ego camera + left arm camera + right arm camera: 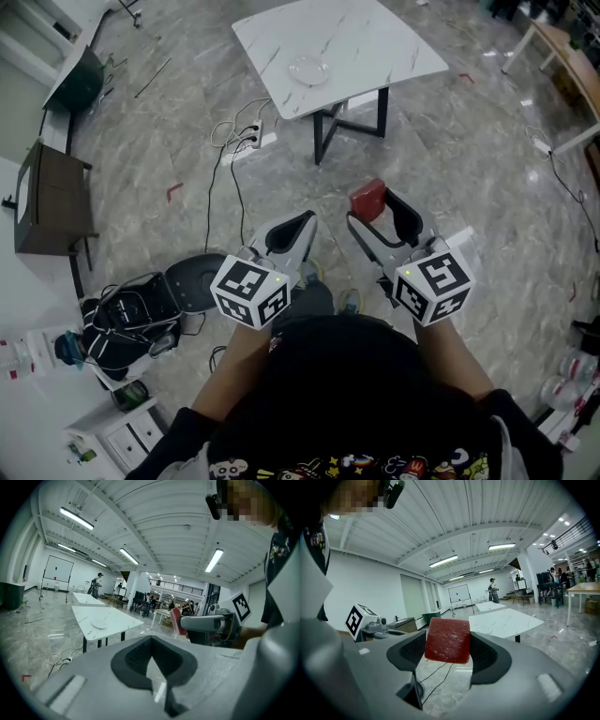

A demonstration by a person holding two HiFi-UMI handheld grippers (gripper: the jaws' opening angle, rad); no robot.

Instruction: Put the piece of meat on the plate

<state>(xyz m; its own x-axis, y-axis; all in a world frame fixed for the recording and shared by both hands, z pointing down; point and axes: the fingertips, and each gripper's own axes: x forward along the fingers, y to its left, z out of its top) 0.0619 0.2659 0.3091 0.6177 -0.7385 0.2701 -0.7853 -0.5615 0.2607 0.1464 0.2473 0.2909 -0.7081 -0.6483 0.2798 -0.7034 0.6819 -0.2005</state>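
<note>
My right gripper (447,652) is grey with black ribbed pads (485,656), and the meat (447,640) is deep red, faintly grained. At twelve o'clock the table (375,37) is white with thin grey veins, the plate (308,68) pale; my marker cube (434,284) shows black-and-white squares.

open floor (450,169) lies between us and the table (375,37); we see its top bare all round the plate (308,69). cables (239,134) trail over the floor left of its legs.
</note>
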